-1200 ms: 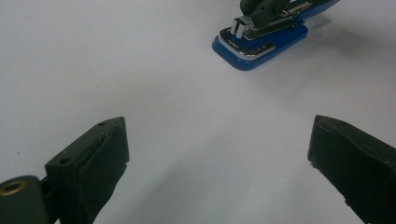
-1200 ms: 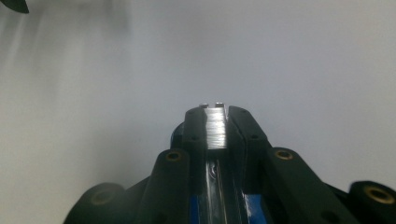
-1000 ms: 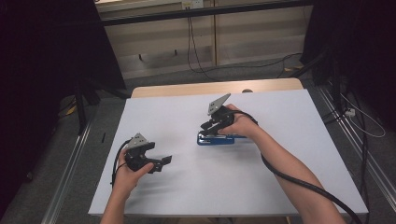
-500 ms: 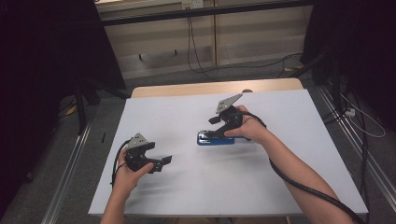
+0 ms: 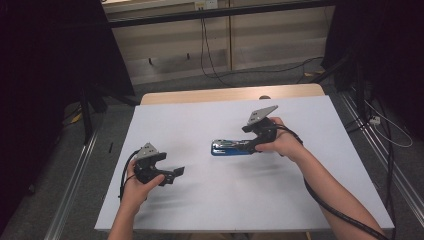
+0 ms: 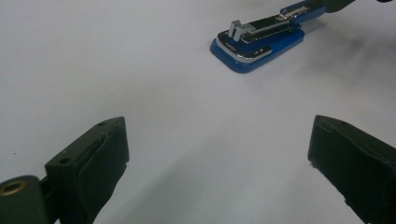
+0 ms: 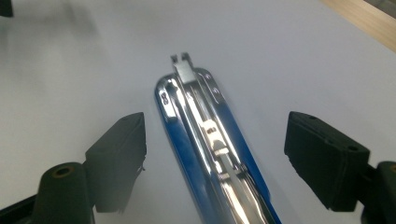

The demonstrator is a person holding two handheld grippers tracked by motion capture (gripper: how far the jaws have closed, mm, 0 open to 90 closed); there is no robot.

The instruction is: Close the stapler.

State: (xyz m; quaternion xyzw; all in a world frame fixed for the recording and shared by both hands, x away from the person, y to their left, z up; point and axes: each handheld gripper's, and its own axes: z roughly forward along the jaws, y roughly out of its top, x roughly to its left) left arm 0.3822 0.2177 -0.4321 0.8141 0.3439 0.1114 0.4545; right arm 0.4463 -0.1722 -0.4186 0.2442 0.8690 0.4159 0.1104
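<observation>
Blue stapler lies mid-table between the spread jaws of the right gripper, ungripped. Left gripper, released, rests near the left edge.

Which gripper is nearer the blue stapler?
Right. The right gripper is at the blue stapler, open jaws straddling its rear end. The left gripper, also open, sits well apart, toward the person.

Handheld grippers, both black, forearms bare.
Left gripper and right gripper: matte black bodies, grey three-cornered top plate, black trailing cable; blocky black fingers with small screw holes, brass-coloured pivot bushing at base.
</observation>
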